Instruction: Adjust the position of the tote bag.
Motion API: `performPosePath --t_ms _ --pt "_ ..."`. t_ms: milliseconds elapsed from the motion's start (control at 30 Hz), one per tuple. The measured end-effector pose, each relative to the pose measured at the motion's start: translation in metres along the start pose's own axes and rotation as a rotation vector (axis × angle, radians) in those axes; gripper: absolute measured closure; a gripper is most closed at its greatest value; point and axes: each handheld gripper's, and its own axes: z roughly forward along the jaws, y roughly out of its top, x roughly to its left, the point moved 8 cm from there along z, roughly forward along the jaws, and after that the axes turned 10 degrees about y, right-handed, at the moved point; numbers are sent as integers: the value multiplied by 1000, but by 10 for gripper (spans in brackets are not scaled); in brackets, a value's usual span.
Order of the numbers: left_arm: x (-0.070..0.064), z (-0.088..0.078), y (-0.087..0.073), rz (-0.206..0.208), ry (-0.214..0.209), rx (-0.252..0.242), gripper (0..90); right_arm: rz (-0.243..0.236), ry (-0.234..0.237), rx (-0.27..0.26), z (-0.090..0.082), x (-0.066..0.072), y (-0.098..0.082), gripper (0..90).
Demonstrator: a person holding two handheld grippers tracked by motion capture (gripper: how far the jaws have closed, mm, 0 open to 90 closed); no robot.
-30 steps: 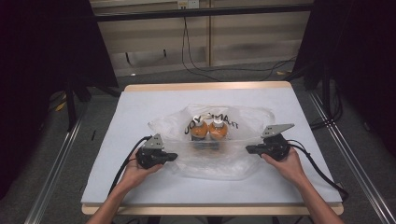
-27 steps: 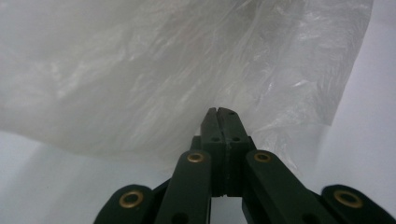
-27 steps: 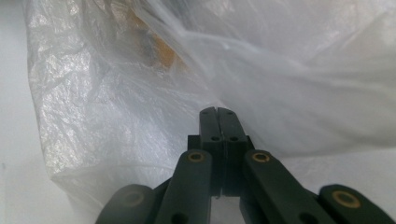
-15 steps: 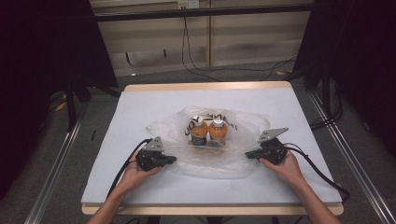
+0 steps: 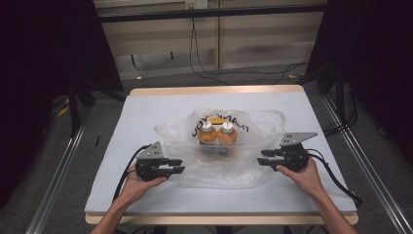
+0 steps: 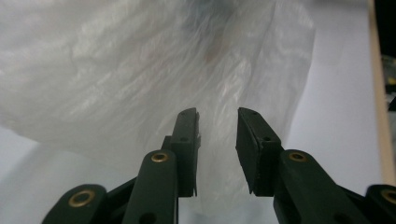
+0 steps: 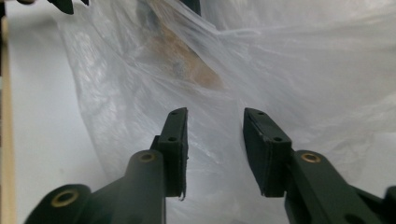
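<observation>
- Plastic bag (image 5: 221,148), clear and crumpled, is spread at the middle of the table (image 5: 146,105), with two orange bottles (image 5: 217,134) seen standing inside it toward the far side.
- It is flanked by the left gripper (image 5: 176,165) and the right gripper (image 5: 263,157), each just at a near edge and aimed inward.
- Both sets of jaws are held apart, with nothing clamped.
- Neither side is judged clearly nearer.

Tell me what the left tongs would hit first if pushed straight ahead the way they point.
Most likely the clear plastic bag: the left tongs, jaws open, point straight into its crinkled film. Whether they already touch it is unclear. The bottles lie deeper inside.
</observation>
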Motion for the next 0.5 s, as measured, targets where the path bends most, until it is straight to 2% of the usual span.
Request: performPosePath --t_ms 133,167,300,367,500 --pt "5 -14 9 -9 28 -54 666 1 -14 -44 -14 5 6 569" --pt "6 -16 11 -26 35 -67 666 -2 -18 -52 -18 6 7 569" --pt "9 -20 23 -26 39 -104 669 -14 -23 -86 -29 11 15 575" --pt "9 -19 32 -25 40 -124 691 -33 -32 -104 -32 11 25 597" --pt "9 -11 51 12 38 -144 755 -70 -30 -114 -28 13 46 607"
